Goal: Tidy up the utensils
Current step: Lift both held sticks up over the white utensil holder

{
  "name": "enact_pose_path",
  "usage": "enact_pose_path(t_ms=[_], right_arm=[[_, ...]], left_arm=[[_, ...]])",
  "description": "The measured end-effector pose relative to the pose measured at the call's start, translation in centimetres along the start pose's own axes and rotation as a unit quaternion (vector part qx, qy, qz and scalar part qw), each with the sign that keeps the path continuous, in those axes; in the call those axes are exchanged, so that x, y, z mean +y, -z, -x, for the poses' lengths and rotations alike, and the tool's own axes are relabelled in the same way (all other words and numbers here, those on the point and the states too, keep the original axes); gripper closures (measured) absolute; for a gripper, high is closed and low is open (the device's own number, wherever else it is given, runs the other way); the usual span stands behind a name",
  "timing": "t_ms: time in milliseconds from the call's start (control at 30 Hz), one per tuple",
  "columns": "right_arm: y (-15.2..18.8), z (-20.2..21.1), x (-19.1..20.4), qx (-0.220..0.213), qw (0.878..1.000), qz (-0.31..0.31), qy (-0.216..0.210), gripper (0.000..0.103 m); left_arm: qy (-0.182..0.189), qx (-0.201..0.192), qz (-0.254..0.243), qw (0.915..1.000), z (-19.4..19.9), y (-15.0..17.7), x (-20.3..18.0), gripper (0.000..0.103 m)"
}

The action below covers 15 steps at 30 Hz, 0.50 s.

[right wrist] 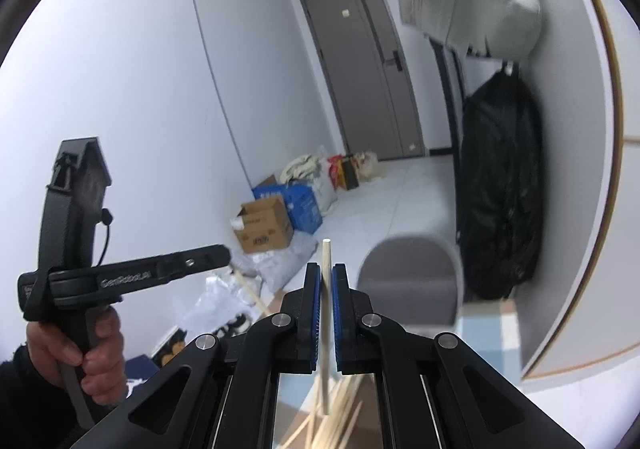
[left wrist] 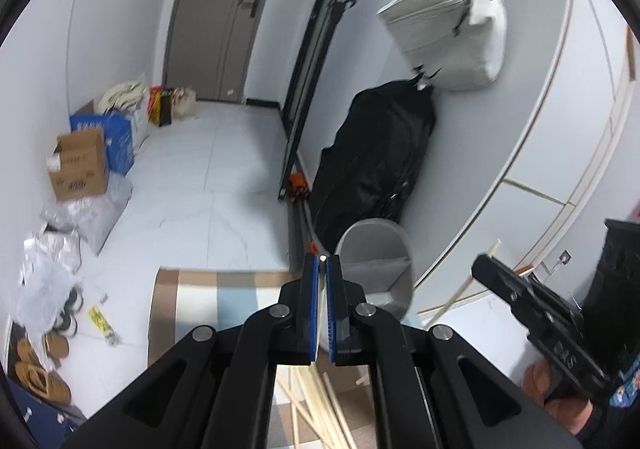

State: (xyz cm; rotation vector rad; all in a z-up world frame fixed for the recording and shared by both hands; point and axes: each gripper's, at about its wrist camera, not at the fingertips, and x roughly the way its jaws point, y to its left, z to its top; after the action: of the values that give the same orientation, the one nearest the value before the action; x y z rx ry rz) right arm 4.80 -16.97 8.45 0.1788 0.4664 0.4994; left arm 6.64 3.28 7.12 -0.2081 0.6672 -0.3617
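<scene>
My left gripper [left wrist: 322, 263] is shut on a pale chopstick [left wrist: 322, 258], whose tip shows between the blue pads. My right gripper [right wrist: 327, 269] is shut on another wooden chopstick [right wrist: 326, 253] that stands upright between its pads. Both are held up in the air above a loose pile of wooden chopsticks [left wrist: 320, 401], which also shows in the right wrist view [right wrist: 340, 409]. The right gripper shows in the left wrist view [left wrist: 488, 265] with its chopstick [left wrist: 464, 285]. The left gripper shows in the right wrist view [right wrist: 224, 255].
A grey bin [left wrist: 380, 261] stands just beyond the grippers, also in the right wrist view [right wrist: 412, 277]. A black bag [left wrist: 380, 157] and a white bag [left wrist: 448, 25] hang on the wall. Boxes [left wrist: 80, 165] and plastic bags line the left wall. A striped rug [left wrist: 216, 301] lies below.
</scene>
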Motion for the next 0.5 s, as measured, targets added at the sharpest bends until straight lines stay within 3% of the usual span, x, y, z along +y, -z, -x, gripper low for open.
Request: enact_pose_path(t_ms=[267, 500], right_arm=[[-6.8, 1.2, -2.1, -0.039, 0.999, 0.026, 0.022, 0.098], [-9.9, -1.8, -3.8, -0.044, 0.997, 0.051, 0.039, 0.098]], left_arm=[[0.025, -0.025, -0.047, 0.9983, 1.7, -5.7, -4.1, 0.103], [0.028, -0.032, -0.075, 0.9962, -1.2, -8.6, -6.7, 0.103]])
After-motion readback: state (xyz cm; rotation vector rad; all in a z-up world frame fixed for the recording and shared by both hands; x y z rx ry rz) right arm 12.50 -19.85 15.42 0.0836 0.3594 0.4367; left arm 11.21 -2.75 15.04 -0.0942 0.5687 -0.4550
